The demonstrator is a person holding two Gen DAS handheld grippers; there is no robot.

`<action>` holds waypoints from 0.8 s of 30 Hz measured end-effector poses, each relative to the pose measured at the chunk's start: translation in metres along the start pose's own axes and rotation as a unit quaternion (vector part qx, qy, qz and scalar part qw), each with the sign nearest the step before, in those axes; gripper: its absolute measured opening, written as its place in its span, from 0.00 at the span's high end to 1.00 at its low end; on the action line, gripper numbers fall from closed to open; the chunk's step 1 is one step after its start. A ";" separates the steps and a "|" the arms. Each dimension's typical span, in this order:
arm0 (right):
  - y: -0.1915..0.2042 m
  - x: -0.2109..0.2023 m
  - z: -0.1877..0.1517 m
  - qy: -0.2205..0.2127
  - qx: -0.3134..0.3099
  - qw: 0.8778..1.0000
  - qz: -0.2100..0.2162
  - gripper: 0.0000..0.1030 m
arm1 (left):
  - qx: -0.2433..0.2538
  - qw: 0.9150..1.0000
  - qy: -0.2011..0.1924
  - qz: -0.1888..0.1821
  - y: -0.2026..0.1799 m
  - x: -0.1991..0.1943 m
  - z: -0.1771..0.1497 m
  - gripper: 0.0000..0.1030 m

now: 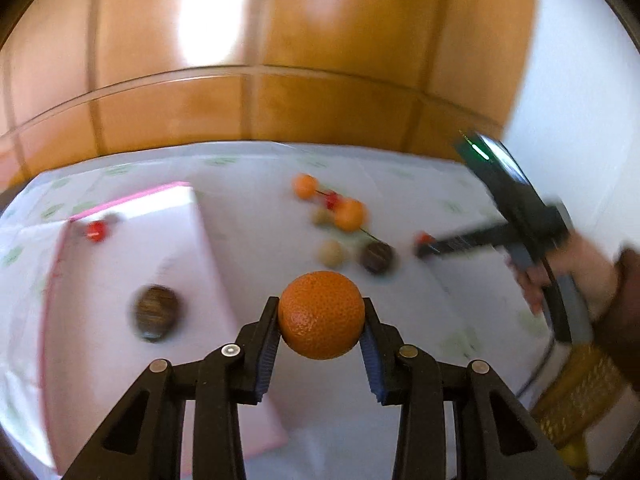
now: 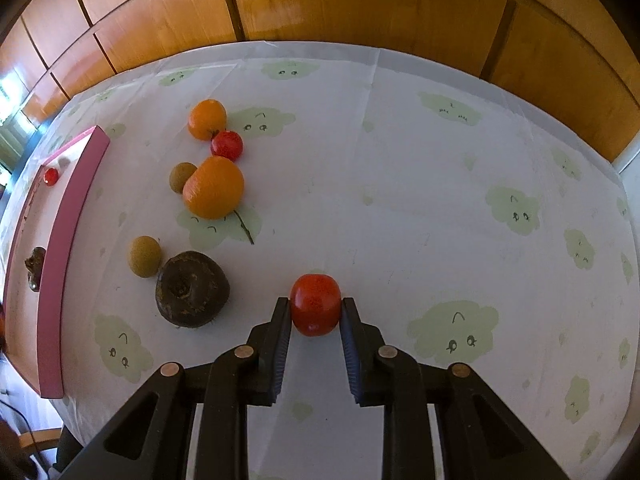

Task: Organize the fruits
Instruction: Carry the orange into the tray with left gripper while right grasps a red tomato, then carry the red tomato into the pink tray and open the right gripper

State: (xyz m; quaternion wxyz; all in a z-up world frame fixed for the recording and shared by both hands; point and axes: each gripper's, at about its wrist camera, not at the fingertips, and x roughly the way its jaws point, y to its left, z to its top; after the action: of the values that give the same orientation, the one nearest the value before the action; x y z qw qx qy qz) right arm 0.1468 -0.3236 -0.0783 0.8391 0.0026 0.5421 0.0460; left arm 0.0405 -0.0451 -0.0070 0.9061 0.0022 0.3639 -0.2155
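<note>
My left gripper point(image 1: 321, 314) is shut on an orange point(image 1: 322, 314), held in the air above the white table. A pink-rimmed tray point(image 1: 120, 204) lies to the left below it, holding a dark brown fruit point(image 1: 155, 312) and a small red fruit point(image 1: 96, 231). My right gripper point(image 2: 315, 308) is shut on a small red fruit point(image 2: 316, 304) low over the tablecloth. Left of it lie a dark brown fruit point(image 2: 192, 288), two oranges point(image 2: 214, 187) point(image 2: 207, 119), a red fruit point(image 2: 227, 145) and two small tan fruits point(image 2: 145, 256) point(image 2: 182, 177).
The table wears a white cloth with pale green cloud faces point(image 2: 454, 330). Wooden panels point(image 2: 320, 0) stand behind the table. The pink tray point(image 2: 60, 248) sits at the table's left edge. A hand point(image 1: 576, 272) holds the right gripper tool. A woven chair seat point(image 1: 580, 392) is at lower right.
</note>
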 end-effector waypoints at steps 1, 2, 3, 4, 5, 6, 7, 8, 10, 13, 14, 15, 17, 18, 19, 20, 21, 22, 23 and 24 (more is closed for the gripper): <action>0.002 0.000 0.000 0.000 -0.001 1.000 -0.001 0.76 | -0.015 1.000 0.000 0.014 0.016 -0.003 0.005 0.63; 0.003 -0.001 -0.001 -0.002 -0.005 1.000 -0.002 0.76 | -0.029 0.999 0.001 0.031 0.032 -0.005 0.008 0.63; 0.002 -0.003 0.000 -0.003 -0.007 1.000 -0.002 0.76 | -0.040 0.998 0.002 0.045 0.045 -0.004 0.010 0.63; 0.002 -0.004 0.000 -0.004 -0.009 1.000 -0.001 0.76 | -0.055 0.996 0.010 0.067 0.064 -0.003 0.014 0.63; 0.002 -0.004 -0.001 -0.005 -0.010 1.000 0.000 0.76 | -0.063 0.995 0.015 0.077 0.074 -0.001 0.014 0.63; 0.003 -0.005 -0.001 -0.005 -0.012 1.000 -0.001 0.76 | -0.078 0.993 0.024 0.089 0.092 0.002 0.017 0.63; 0.006 -0.004 0.000 -0.005 -0.011 1.000 -0.001 0.76 | -0.087 0.991 0.027 0.096 0.104 0.003 0.018 0.63; 0.006 -0.003 -0.001 -0.003 -0.011 1.000 -0.001 0.76 | -0.095 0.989 0.032 0.108 0.117 0.007 0.019 0.63; 0.007 -0.003 -0.001 -0.002 -0.012 1.000 -0.002 0.76 | -0.105 0.985 0.046 0.132 0.142 0.020 0.025 0.63; 0.008 -0.001 -0.002 -0.001 -0.013 1.000 -0.001 0.76 | -0.112 0.981 0.054 0.148 0.164 0.033 0.031 0.63; 0.008 -0.001 -0.002 0.000 -0.014 1.000 -0.001 0.76 | -0.114 0.979 0.056 0.160 0.171 0.039 0.034 0.63; 0.009 -0.001 -0.002 0.000 -0.014 1.000 -0.001 0.76 | -0.113 0.978 0.057 0.164 0.174 0.040 0.034 0.63; 0.009 0.000 -0.002 0.000 -0.014 1.000 -0.001 0.76 | -0.107 0.976 0.059 0.177 0.181 0.046 0.037 0.62; 0.009 0.000 -0.002 0.000 -0.014 1.000 -0.002 0.76 | -0.108 0.975 0.058 0.183 0.182 0.047 0.038 0.61; 0.009 0.000 -0.001 0.001 -0.013 1.000 -0.002 0.76 | -0.111 0.975 0.058 0.183 0.184 0.048 0.039 0.56; 0.009 0.000 -0.001 0.001 -0.013 1.000 -0.003 0.76 | -0.117 0.975 0.055 0.179 0.185 0.046 0.039 0.53; 0.010 0.001 -0.001 0.001 -0.013 1.000 -0.004 0.76 | -0.124 0.974 0.047 0.181 0.185 0.040 0.038 0.50; 0.010 0.000 -0.001 0.000 -0.014 1.000 -0.005 0.76 | -0.128 0.973 0.042 0.185 0.184 0.035 0.037 0.49; 0.011 0.000 -0.002 0.000 -0.015 1.000 -0.005 0.76 | -0.129 0.972 0.037 0.192 0.182 0.030 0.035 0.49; 0.011 0.000 -0.002 -0.001 -0.015 1.000 -0.006 0.76 | -0.127 0.970 0.031 0.203 0.178 0.023 0.031 0.49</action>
State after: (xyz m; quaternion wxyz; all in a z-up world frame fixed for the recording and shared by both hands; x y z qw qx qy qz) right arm 0.1443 -0.3123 -0.0779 0.8400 -0.0132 0.5402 0.0488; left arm 0.1461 0.1026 -0.0268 0.9119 -0.0326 0.4086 0.0214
